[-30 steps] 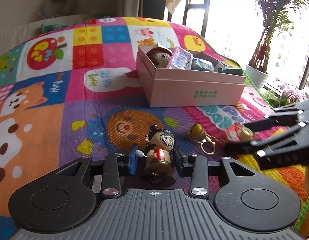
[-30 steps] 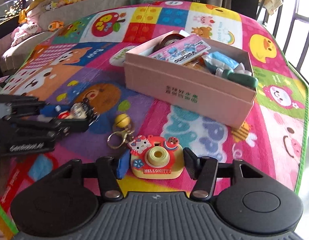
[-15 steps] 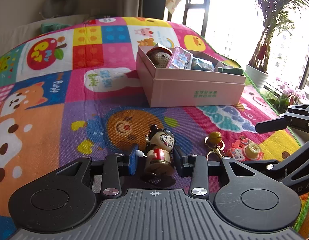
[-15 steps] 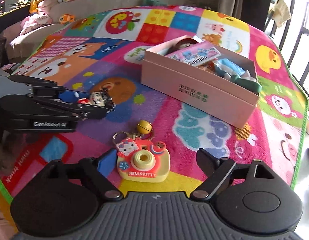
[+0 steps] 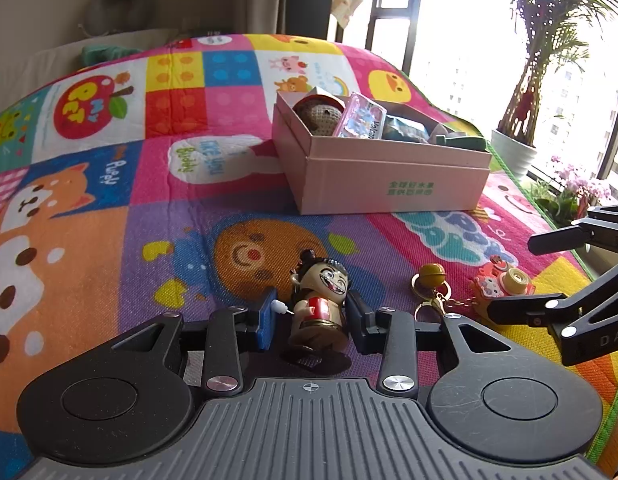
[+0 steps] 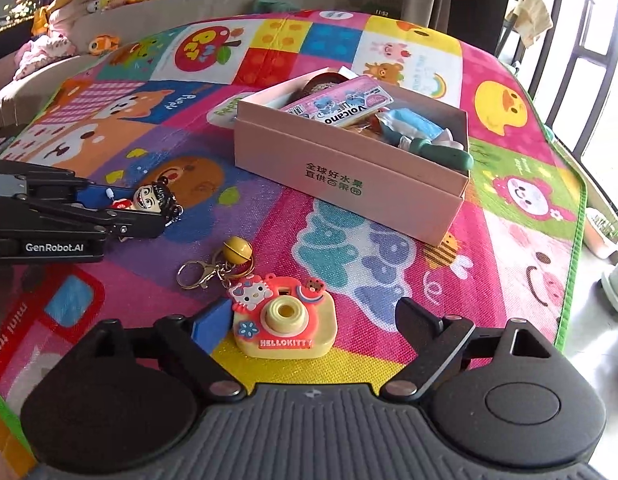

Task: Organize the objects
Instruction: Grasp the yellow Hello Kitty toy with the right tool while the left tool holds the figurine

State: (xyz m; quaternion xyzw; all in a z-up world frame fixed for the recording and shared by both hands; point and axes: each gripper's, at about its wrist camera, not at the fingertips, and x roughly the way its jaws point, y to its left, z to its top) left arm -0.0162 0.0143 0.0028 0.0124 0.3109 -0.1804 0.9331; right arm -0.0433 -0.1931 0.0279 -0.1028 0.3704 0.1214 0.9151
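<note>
A grinning wind-up doll [image 5: 321,304] stands on the play mat with my left gripper [image 5: 313,316] shut on its body. From the right wrist view the same doll [image 6: 149,198] shows at far left between the left gripper's fingers [image 6: 109,220]. A yellow-and-pink Hello Kitty camera keychain [image 6: 285,320] lies on the mat inside my right gripper [image 6: 315,316], which is open. Its blue left pad sits right by the toy and the right pad stands well clear. The keychain's gold bell [image 6: 237,248] and clasp lie just beyond. The camera toy [image 5: 505,282] also shows between the right gripper's fingers [image 5: 549,240].
A pink cardboard box [image 6: 349,184] stands farther back on the mat [image 6: 389,264], holding a Volcano packet, a crochet ball, blue packs and a green-handled item. The mat's green edge runs along the right. A potted plant [image 5: 517,156] stands by the window; plush toys lie far left.
The right gripper's jaws have spread wide off the camera keychain, which now lies free on the mat. The left gripper and the doll have not moved.
</note>
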